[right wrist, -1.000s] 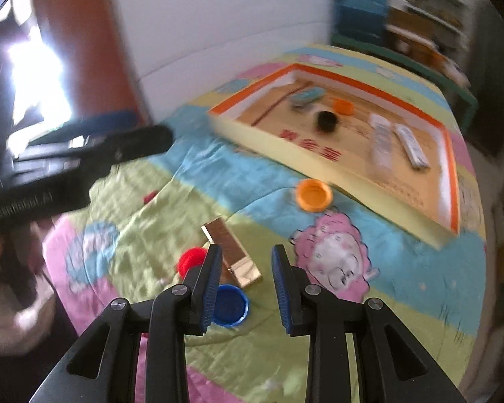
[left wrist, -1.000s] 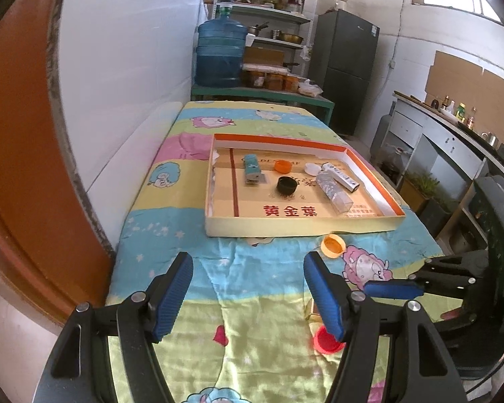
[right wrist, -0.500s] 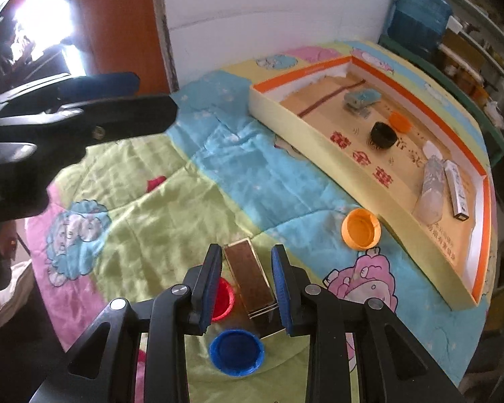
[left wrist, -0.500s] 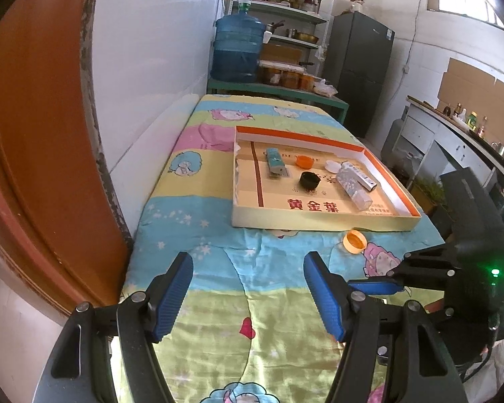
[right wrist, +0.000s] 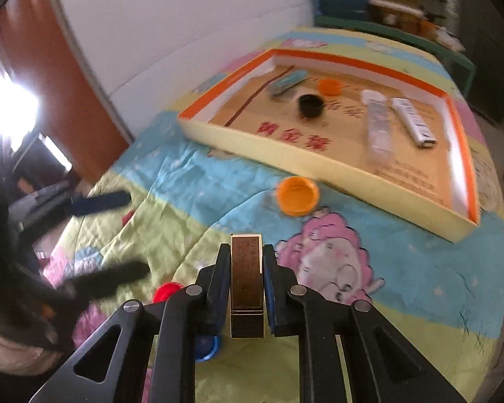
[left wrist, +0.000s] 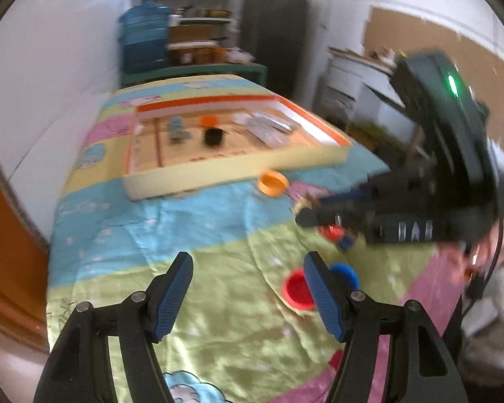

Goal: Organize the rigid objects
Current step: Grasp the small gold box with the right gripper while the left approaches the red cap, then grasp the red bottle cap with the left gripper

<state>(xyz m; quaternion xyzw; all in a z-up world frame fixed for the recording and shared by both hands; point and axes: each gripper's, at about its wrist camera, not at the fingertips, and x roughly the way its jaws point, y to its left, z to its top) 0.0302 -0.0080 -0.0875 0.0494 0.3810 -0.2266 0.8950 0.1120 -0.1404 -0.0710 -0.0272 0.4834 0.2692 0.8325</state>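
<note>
Cartoon-print bedding covers the surface, where the right hand-held gripper [right wrist: 247, 277] is clenched on the gold-brown box [right wrist: 247, 282] near its front edge, so it should lift level into the orange-rimmed tray [right wrist: 322, 159] at the far end, while the left hand-held gripper [left wrist: 248, 288] hangs released.
</note>
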